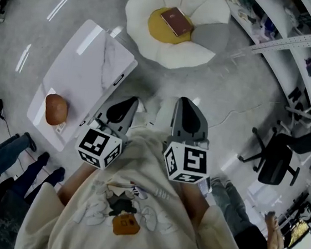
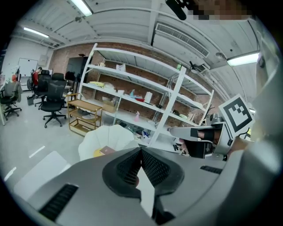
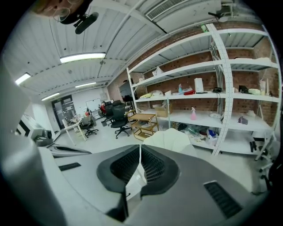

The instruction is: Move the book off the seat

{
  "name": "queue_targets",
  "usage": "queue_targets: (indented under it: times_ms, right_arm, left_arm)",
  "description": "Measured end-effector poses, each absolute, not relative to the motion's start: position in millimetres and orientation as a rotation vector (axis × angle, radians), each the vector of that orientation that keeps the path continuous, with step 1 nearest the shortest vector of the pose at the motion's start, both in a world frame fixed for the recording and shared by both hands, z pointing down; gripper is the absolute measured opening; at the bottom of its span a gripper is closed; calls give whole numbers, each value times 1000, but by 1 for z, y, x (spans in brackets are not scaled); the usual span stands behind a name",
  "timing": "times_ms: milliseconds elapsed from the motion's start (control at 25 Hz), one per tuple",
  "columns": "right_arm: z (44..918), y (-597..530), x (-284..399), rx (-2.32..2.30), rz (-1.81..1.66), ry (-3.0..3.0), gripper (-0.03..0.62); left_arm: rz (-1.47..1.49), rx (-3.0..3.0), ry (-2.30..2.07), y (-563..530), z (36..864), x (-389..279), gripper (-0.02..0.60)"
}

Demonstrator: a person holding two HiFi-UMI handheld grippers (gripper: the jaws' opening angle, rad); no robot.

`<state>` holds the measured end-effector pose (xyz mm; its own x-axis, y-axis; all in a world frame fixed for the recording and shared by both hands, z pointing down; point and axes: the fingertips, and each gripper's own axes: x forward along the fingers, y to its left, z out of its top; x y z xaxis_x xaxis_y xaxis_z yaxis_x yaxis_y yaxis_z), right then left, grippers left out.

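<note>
Currently reddish-brown book (image 1: 176, 21) flat on yellow cushion (image 1: 158, 31), white petal seat (image 1: 150, 3), L gripper (image 1: 129, 102) & R gripper (image 1: 187, 103) jaws closed, empty

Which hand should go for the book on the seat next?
Right, probably: the right tongs sit more nearly in line with the book than the left tongs. Both are shut and empty.

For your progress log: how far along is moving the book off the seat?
Done: nothing; the book lies on the seat. In hand: nothing; the left gripper and right gripper are shut, empty, short of the seat. Left: reach, grasp, move it off.
</note>
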<state>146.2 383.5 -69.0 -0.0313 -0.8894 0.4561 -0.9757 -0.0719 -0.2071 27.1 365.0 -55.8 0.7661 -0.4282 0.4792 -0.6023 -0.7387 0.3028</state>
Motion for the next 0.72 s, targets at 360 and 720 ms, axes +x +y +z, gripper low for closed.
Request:
queue_targets:
  times_ms: [360, 720]
  right_arm:
    - [-62, 327, 205, 2077, 667, -1964, 15]
    - [-47, 213, 302, 1945, 621, -2038, 15]
  left_arm:
    - [556, 2483, -783, 313, -44, 64, 11]
    - [624, 2416, -780, 204, -22, 179, 11]
